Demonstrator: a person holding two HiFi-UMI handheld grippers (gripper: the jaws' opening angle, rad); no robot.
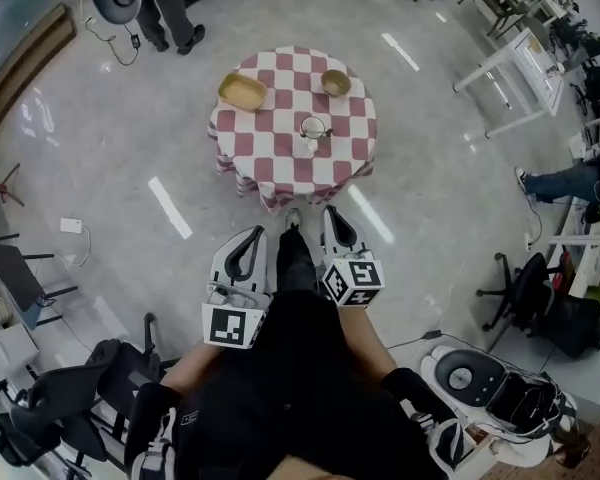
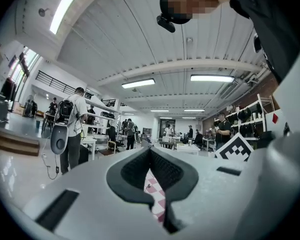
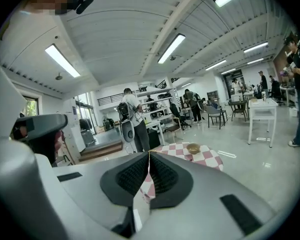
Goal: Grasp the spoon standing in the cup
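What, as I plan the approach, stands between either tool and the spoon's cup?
Nothing visible. Floor and the table's near edge separate the left tool and right tool from the cup; both bowls sit beyond it.

Your cup (image 1: 313, 126) stands upright on the round checked surface (image 1: 250, 148), a little right of its middle and in the half nearer you. From above you see 1 small round mouth with a dark rim and a pale inside. It stands alone, apart from everything else up there. The spoon in it is too small from here to make out, so its lean cannot be told.
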